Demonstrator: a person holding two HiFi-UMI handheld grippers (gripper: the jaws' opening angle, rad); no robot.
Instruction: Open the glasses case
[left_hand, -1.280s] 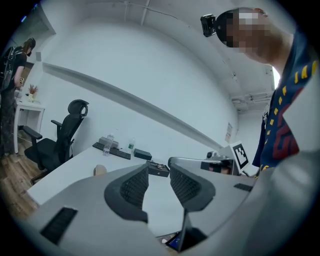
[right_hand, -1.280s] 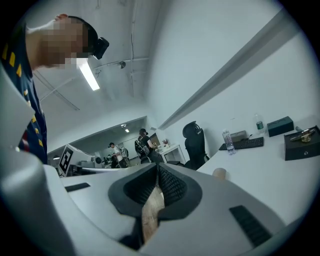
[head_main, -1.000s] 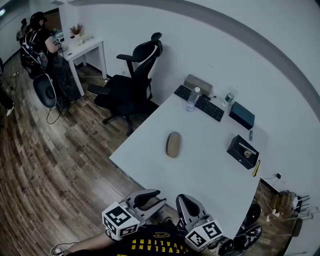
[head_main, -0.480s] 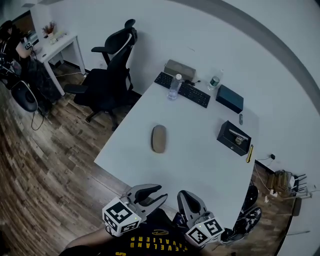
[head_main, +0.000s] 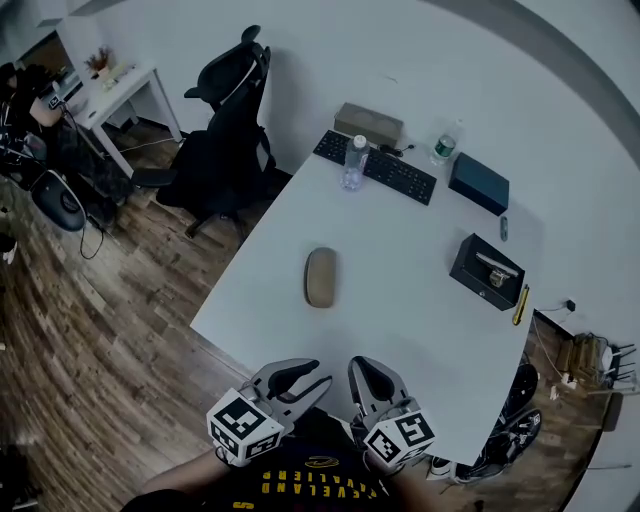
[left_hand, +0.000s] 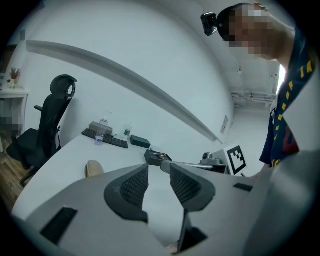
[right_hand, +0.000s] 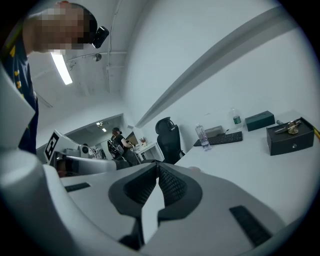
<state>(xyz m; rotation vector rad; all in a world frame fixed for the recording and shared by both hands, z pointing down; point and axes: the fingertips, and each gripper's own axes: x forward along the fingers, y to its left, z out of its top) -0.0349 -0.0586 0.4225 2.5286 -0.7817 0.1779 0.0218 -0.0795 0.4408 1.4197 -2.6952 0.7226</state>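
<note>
Far left, a person stands at a small white desk on the wood floor. A black office chair is parked just off the far left corner of the white table.

Down by the table's near edge you've got the left gripper. Its fingers are released: there's a clear gap between the pads and nothing in there.

The glasses case is the tan oval lying flat on the left half of the table. It's out ahead of both grippers, well apart from them, and touches nothing else. Looks shut from here.

Just beside your left one is the right gripper, fingers clenched tip to tip on nothing at all.

Along the far edge, going right:
- a tan box
- a clear water bottle standing upright at the left end of the keyboard
- a green-capped bottle
- a dark box

Further right and nearer you sits a black box with a few small metal bits on top; can't tell what they are. A yellow pen lies just beside it at the table's right edge.
</note>
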